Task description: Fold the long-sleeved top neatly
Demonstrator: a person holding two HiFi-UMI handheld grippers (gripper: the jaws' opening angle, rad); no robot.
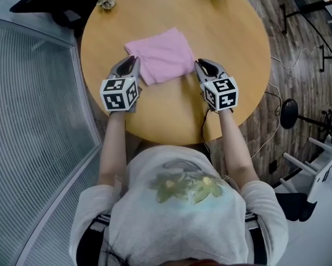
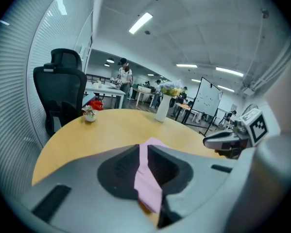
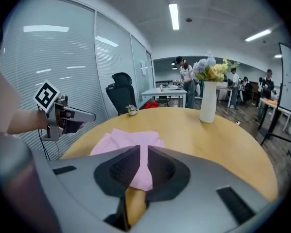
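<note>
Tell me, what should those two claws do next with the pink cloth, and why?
Probably lift and carry the pinched edges toward the far side, folding the pink top in half. The left claw and right claw each grip pink fabric at opposite sides, and the rest lies flat on the table.

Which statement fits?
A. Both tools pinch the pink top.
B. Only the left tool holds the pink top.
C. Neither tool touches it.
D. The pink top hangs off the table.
A: the pink top is clamped between the jaws of both the left tool and the right tool.
</note>
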